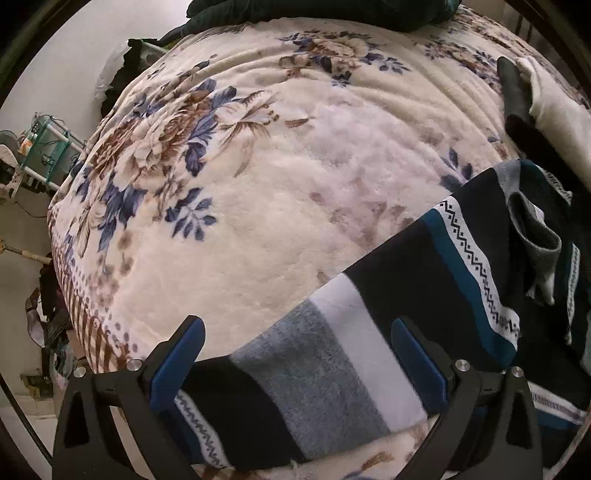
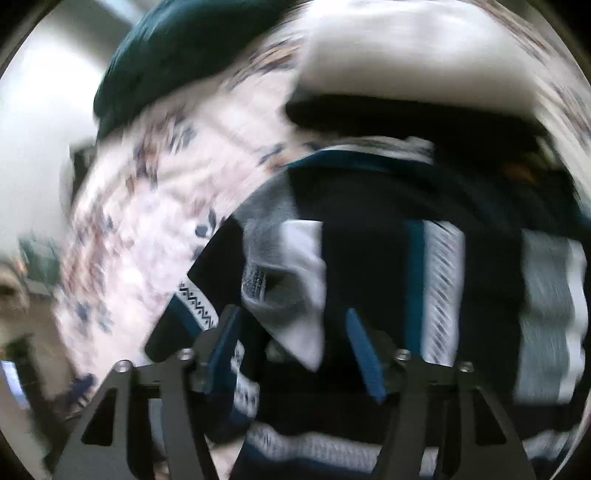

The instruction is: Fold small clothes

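Left wrist view: left gripper [image 1: 297, 341] spread wide, pointing steeply down over one end of the striped garment [image 1: 369, 332], pads clear of the cloth on both sides, nothing pinched. Garment laid in a long band across the floral blanket [image 1: 240, 166], running from between the fingers toward the lower right of the blanket, with navy, grey, white and teal stripes and a zigzag trim. Grey collar or cuff [image 1: 535, 236] bunched at the garment's far end. Beyond that end, a cream folded piece [image 1: 561, 114] on top of a dark one. Dark green bedding [image 1: 314, 14] at the blanket's far edge.

Right wrist view: heavily blurred. Right gripper [image 2: 291, 343] with blue pads parted; a white and grey corner of the garment hanging in the gap, not visibly pressed by either pad, so apparently let go. More of the garment bunched and doubled over beyond the fingers, blanket to its left.

Step in hand, by judgement: midway through a fold, one portion just laid over and released, the left end not yet taken. Next move calls for lowering the left gripper onto the near edge, closing on one layer only, then carrying it over squarely.

Only the left view gives the garment's full stretch and the folded stack; only the right view shows the doubled layers.
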Action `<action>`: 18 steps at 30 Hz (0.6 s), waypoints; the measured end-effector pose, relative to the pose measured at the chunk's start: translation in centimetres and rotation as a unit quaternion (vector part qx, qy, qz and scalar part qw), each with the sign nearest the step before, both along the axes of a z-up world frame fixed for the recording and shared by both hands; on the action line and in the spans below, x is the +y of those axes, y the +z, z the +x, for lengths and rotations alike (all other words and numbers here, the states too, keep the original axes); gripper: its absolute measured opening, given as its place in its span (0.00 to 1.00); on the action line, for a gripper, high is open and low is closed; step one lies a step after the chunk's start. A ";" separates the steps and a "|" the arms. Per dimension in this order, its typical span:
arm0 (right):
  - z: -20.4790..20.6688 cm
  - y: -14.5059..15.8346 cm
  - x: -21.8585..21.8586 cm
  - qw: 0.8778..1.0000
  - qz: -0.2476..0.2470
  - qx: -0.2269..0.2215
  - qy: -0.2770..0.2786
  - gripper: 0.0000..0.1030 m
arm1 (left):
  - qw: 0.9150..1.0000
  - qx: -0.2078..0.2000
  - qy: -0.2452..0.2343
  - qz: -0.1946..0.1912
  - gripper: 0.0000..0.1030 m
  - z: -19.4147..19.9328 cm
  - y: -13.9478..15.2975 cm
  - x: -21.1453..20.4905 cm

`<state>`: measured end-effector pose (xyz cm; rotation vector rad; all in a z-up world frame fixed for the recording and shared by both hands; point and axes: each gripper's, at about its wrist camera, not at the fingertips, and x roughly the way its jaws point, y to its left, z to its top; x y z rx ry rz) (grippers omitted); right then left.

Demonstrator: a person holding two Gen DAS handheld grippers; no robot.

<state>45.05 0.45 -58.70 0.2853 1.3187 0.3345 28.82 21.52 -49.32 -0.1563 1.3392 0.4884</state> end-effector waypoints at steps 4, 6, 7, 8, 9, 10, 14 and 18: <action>-3.9 0.4 -6.8 0.996 -0.017 0.037 -0.081 0.66 | 1.000 -0.001 0.015 -0.012 1.00 -3.3 1.7 1.9; -6.3 0.0 -10.1 0.991 -0.028 0.060 -0.115 0.67 | 0.999 0.004 0.044 -0.028 1.00 -6.3 2.3 3.8; -7.1 0.0 -11.6 0.989 -0.036 0.069 -0.127 0.67 | 0.997 0.005 0.062 -0.042 1.00 -7.8 2.3 4.8; -8.1 -0.6 -12.6 0.987 -0.044 0.079 -0.136 0.67 | 0.995 0.010 0.083 -0.054 1.00 -9.4 2.2 6.0; -8.8 -1.0 -13.5 0.985 -0.051 0.089 -0.142 0.67 | 0.992 0.013 0.104 -0.066 1.00 -11.0 1.9 7.2; -9.5 -1.6 -14.0 0.982 -0.056 0.098 -0.148 0.67 | 0.989 0.016 0.126 -0.077 1.00 -12.5 1.4 8.4; -11.8 -2.7 -15.2 0.979 -0.052 0.121 -0.156 0.67 | 0.967 0.001 0.222 -0.128 0.99 -17.3 -1.2 13.4; -12.2 -3.5 -13.4 0.981 -0.065 0.125 -0.131 0.67 | 0.955 -0.026 0.240 -0.176 0.96 -17.4 -4.7 15.8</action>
